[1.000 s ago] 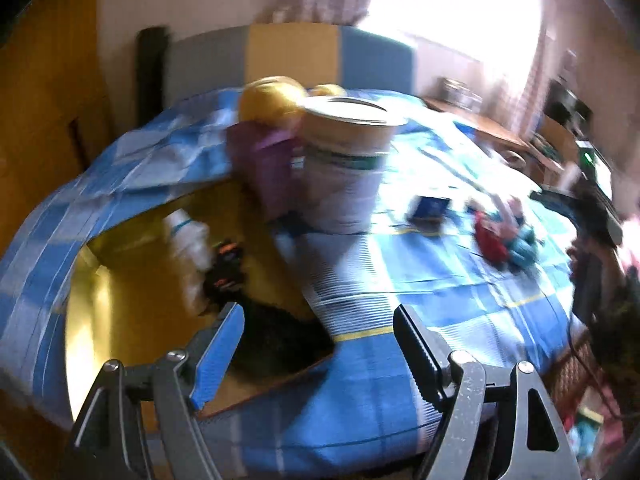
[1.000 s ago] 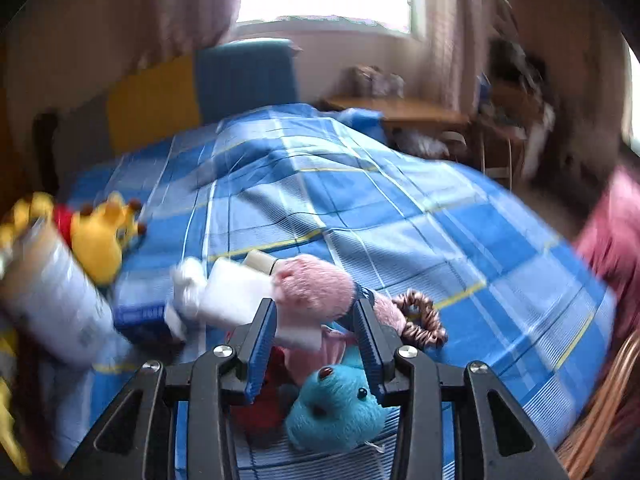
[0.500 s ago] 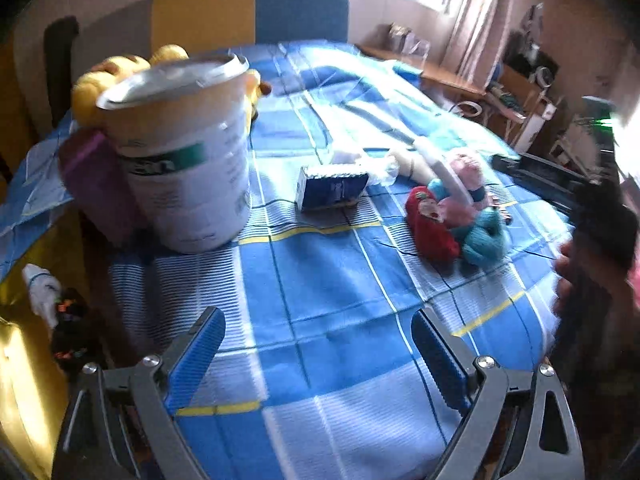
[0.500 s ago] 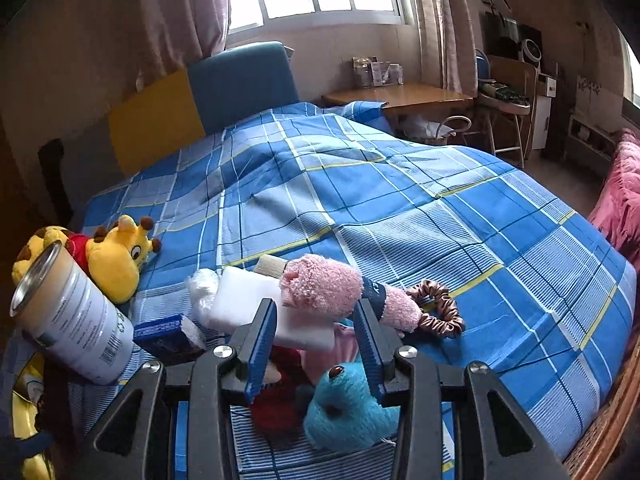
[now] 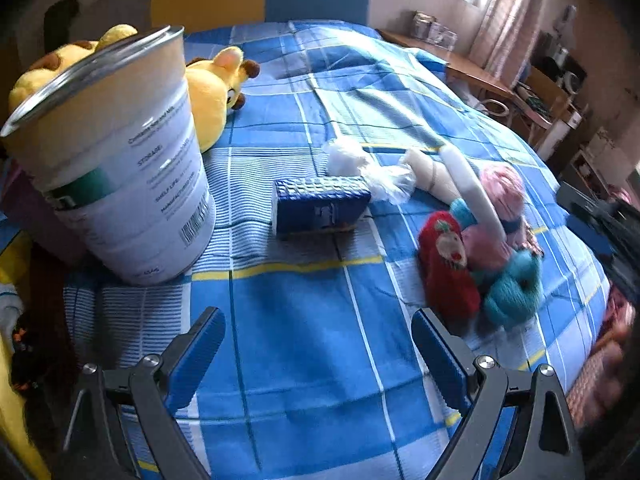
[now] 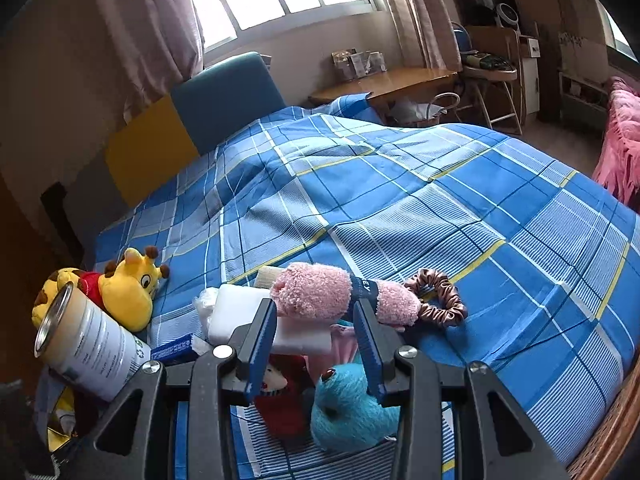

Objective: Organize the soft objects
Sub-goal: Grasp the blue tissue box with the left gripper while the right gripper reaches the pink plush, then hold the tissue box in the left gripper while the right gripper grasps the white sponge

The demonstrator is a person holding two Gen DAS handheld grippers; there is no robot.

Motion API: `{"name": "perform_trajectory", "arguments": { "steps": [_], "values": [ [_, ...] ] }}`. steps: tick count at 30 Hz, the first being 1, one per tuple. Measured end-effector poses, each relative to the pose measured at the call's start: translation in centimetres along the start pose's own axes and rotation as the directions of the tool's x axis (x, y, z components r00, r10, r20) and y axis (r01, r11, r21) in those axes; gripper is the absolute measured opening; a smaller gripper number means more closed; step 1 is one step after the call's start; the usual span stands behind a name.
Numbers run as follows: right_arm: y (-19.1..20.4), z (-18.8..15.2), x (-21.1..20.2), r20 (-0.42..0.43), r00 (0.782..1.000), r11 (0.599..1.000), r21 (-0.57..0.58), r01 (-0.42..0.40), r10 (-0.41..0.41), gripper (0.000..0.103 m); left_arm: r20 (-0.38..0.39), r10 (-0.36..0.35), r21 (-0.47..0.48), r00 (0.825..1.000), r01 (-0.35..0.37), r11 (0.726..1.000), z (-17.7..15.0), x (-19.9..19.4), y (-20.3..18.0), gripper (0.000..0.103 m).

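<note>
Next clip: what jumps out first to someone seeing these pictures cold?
The big white metal tin with its green band stands near the left edge of the blue checked bedspread, with a yellow plush giraffe behind it. To the right lies a huddle of soft things: a red plush doll, a turquoise fuzzy toy and a pink fluffy sock. The left gripper hangs open and empty over bare bedspread.

Bare blue checked bedspread [image 5: 304,344] lies open between the tall tin [image 5: 116,168] and the heap of soft toys [image 5: 480,264].
</note>
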State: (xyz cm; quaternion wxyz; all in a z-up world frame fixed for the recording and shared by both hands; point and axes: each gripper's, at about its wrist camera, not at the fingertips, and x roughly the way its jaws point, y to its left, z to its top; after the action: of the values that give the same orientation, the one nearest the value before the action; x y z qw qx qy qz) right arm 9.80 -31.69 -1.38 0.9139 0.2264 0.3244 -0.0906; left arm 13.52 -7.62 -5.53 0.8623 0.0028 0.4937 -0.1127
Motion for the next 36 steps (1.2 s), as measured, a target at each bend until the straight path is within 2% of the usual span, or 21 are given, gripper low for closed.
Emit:
{"name": "perform_trajectory", "arguments": {
  "steps": [4,12,16,22,23,24,25,26,31,36],
  "values": [
    [-0.1,0.1,0.0,-0.002,1.0,1.0,0.007,-0.009,0.009,0.04,0.006,0.01,-0.004,1.0,-0.01,1.0,1.5,1.5,-0.7,0.096],
    [0.1,-0.1,0.3,-0.018,0.999,0.999,0.004,-0.032,0.032,0.04,0.01,0.092,-0.022,0.996,-0.092,0.996,4.4,4.8,-1.5,0.097],
    [0.0,0.0,0.2,-0.015,0.999,0.999,0.014,-0.039,0.039,0.04,0.031,0.115,-0.031,0.993,-0.114,0.993,5.3,5.7,-1.6,0.1],
    [-0.1,0.0,0.3,-0.021,0.999,0.999,0.021,-0.04,0.041,0.04,0.042,0.145,-0.023,0.989,-0.144,0.989,6.4,7.4,-1.8,0.1],
    [-0.1,0.0,0.3,-0.022,0.999,0.999,0.02,-0.04,0.04,0.04,0.048,0.138,-0.018,0.989,-0.137,0.99,6.5,7.5,-1.9,0.099],
    [-0.1,0.0,0.4,-0.023,0.999,0.999,0.019,-0.039,0.039,0.04,0.059,0.126,-0.007,0.99,-0.126,0.992,6.5,7.6,-2.1,0.093],
    [-0.1,0.0,0.3,-0.022,0.999,0.999,0.019,-0.036,0.037,0.04,0.065,0.118,0.01,0.991,-0.119,0.993,6.5,7.8,-2.3,0.079],
    [0.0,0.0,0.3,-0.02,0.999,0.999,0.019,-0.032,0.032,0.04,0.064,0.122,0.034,0.99,-0.124,0.992,6.5,8.0,-2.6,0.073],
    [-1.0,0.1,0.2,-0.014,1.0,0.997,0.07,-0.016,0.017,0.04,0.114,0.067,0.111,0.991,-0.079,0.991,5.2,6.9,-2.9,0.073],
    [-3.5,0.1,0.6,-0.034,0.999,0.98,0.201,-0.008,0.015,0.04,0.127,0.037,0.107,0.991,-0.05,0.993,1.8,3.7,-1.6,0.073]
  ]
}}
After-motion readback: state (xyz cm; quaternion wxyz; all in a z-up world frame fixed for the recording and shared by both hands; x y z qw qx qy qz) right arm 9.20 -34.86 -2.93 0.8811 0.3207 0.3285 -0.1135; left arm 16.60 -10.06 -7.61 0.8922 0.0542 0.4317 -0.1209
